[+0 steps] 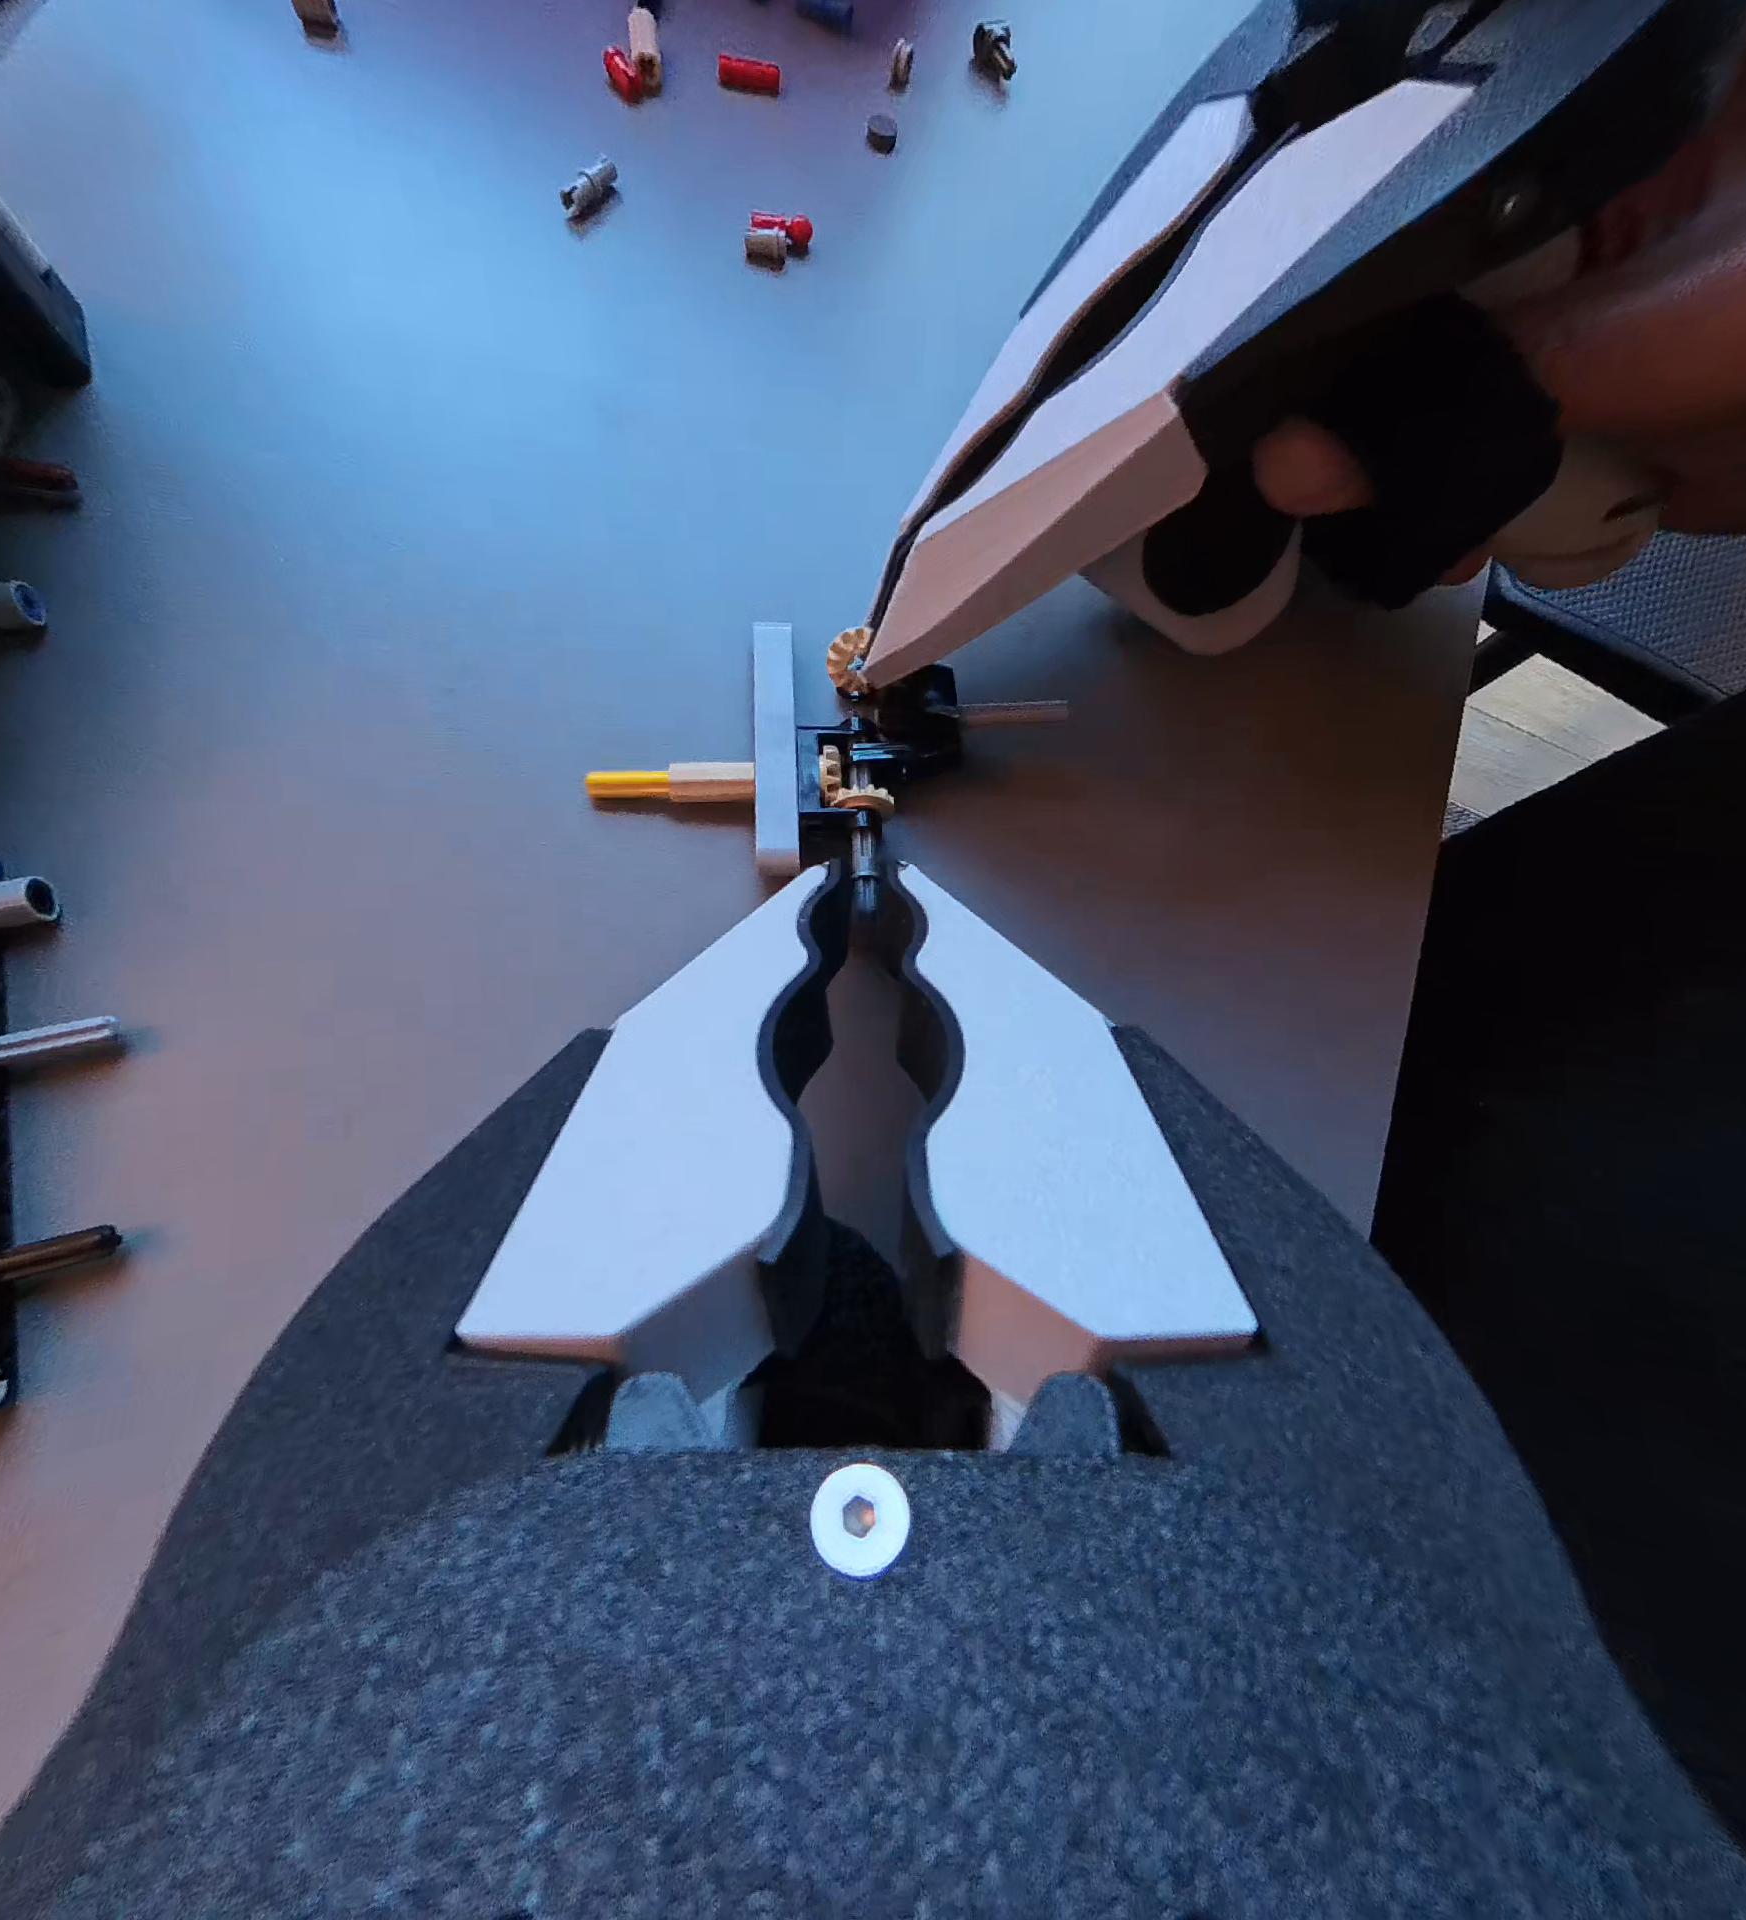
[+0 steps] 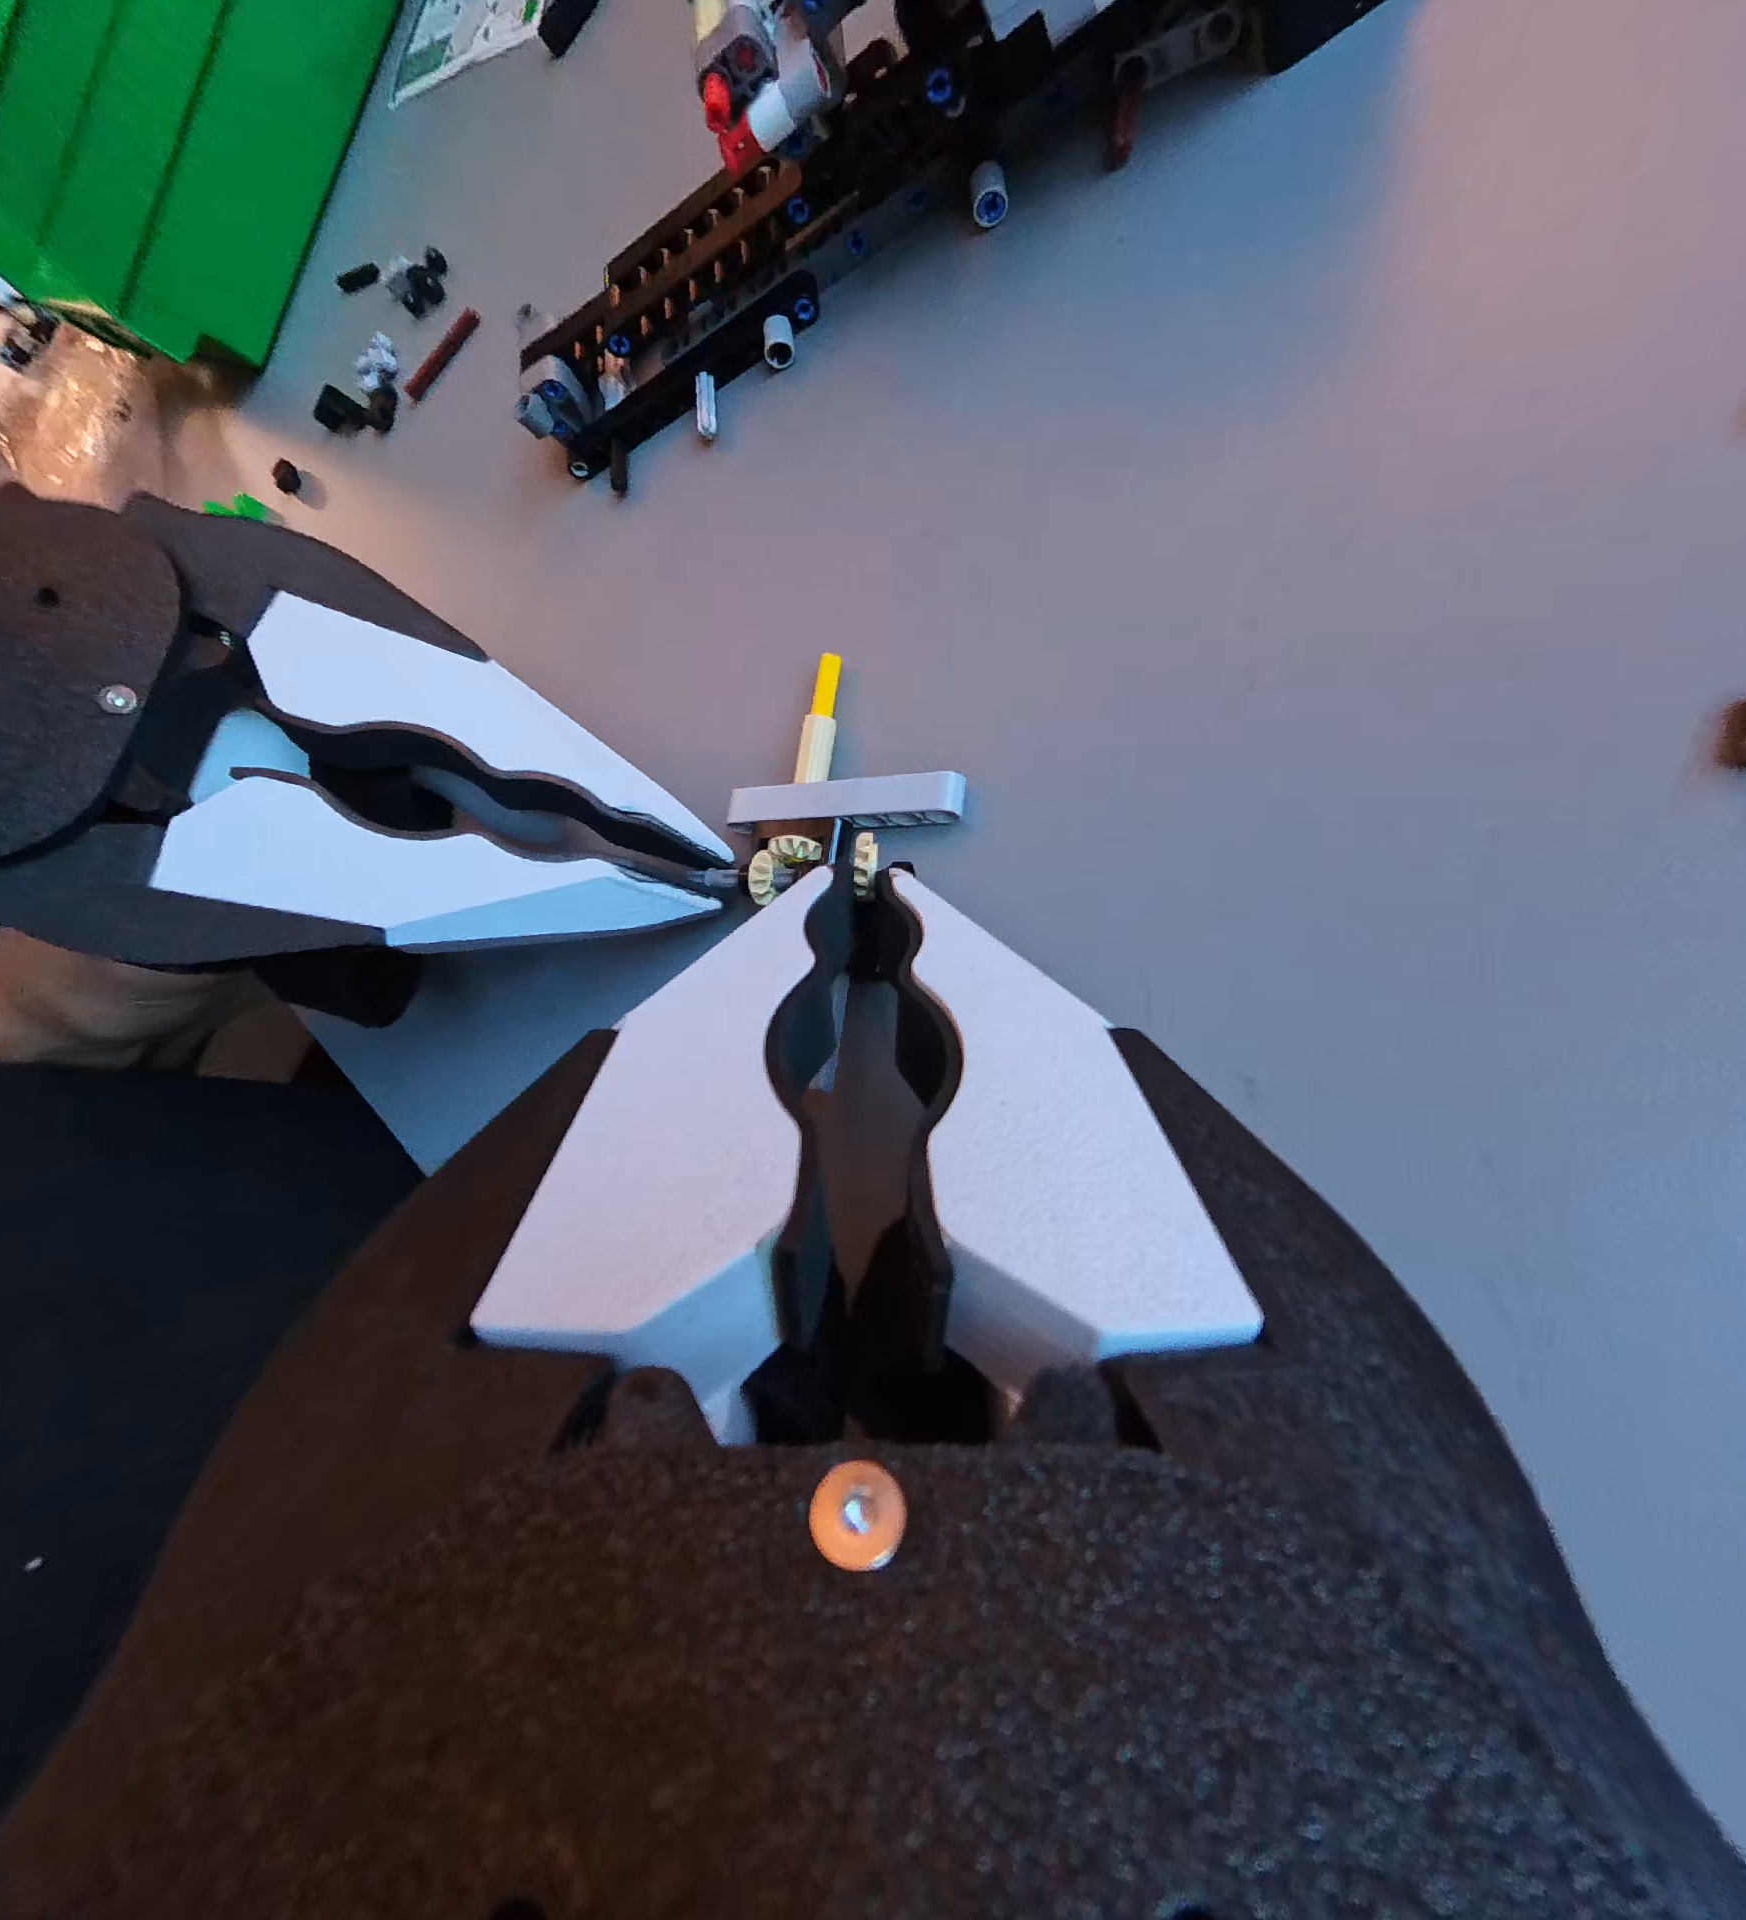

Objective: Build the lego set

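- Two views. Left wrist: left hand-held gripper (image 1: 864,883) clamped on the grey axle (image 1: 865,868) of the small gear assembly (image 1: 848,769) lying on the bench (image 1: 381,520); hold it steady.
- Right wrist: right hand-held gripper (image 2: 861,883) pinches a tan bevel gear (image 2: 865,857); align it squarely. No containers identifiable.

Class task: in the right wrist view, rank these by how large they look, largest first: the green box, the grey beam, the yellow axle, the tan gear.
1. Green box, though partly cropped.
2. Grey beam.
3. Yellow axle and tan gear: they look alike, so unranked.
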`<action>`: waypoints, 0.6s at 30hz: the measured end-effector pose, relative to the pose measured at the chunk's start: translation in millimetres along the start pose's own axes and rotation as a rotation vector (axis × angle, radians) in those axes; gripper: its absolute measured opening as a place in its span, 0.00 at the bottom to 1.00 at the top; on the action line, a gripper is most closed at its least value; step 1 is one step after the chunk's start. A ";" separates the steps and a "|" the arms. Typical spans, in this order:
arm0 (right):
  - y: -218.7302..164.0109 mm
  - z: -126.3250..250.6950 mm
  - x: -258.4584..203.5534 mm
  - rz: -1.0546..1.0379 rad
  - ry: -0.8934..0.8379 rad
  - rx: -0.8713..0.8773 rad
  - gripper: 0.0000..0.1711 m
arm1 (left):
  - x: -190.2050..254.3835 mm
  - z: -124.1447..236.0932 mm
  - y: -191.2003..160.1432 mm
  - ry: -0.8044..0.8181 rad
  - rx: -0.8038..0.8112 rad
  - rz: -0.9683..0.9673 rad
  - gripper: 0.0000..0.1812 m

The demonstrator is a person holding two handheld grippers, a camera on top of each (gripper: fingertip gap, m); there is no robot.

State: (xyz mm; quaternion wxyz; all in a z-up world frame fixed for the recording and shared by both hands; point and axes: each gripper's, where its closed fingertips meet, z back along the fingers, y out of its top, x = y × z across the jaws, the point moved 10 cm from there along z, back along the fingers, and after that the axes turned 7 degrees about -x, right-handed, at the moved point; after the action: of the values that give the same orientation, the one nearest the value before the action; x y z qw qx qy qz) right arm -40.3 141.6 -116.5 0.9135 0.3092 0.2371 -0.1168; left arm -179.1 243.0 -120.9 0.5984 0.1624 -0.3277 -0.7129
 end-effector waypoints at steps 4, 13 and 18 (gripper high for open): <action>2.1 0.0 -7.2 0.095 -0.076 -0.018 0.02 | 0.9 1.2 0.3 0.018 0.016 -0.013 0.02; 9.4 1.3 -8.3 0.105 -0.068 -0.065 0.02 | -0.4 7.9 2.6 0.036 0.088 -0.029 0.01; 16.5 4.4 -7.7 0.093 -0.027 -0.060 0.02 | -1.9 13.9 4.6 0.069 0.155 -0.057 0.01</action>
State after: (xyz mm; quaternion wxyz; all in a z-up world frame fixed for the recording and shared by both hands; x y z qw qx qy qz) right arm -39.4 152.2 -101.2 0.9300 0.2906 0.2134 -0.0710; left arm -183.9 248.3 -108.0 0.5746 0.2420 -0.3564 -0.6959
